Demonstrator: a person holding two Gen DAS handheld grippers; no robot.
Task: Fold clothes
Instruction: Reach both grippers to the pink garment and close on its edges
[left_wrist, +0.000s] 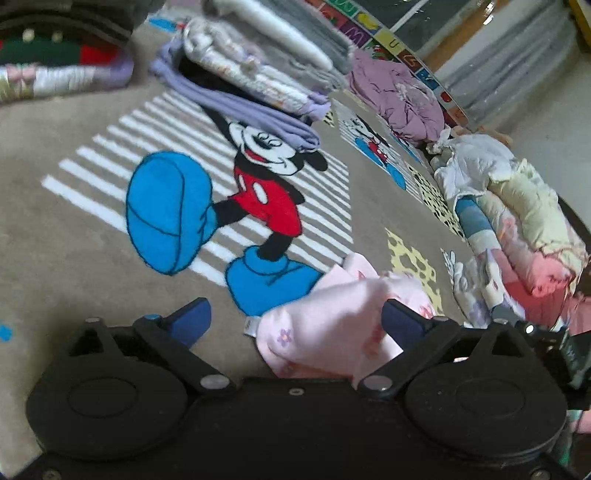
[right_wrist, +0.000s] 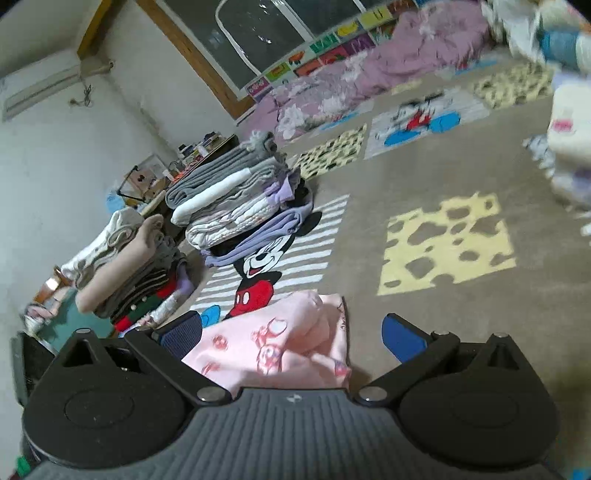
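A pale pink printed cotton garment (left_wrist: 332, 325) lies bunched on the grey cartoon-mouse carpet (left_wrist: 74, 240) between both wide-open grippers, left gripper (left_wrist: 295, 321) and right gripper (right_wrist: 295, 332), directly ahead, equally near each.

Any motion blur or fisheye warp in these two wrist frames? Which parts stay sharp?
Left wrist view: the left gripper is sharp, the pink garment soft, the folded stack at the top smeared; the rug tilts and bends toward the corners. Right wrist view: the right gripper is crisp, the clothes at the right edge streak with blur, and the window frame slants.
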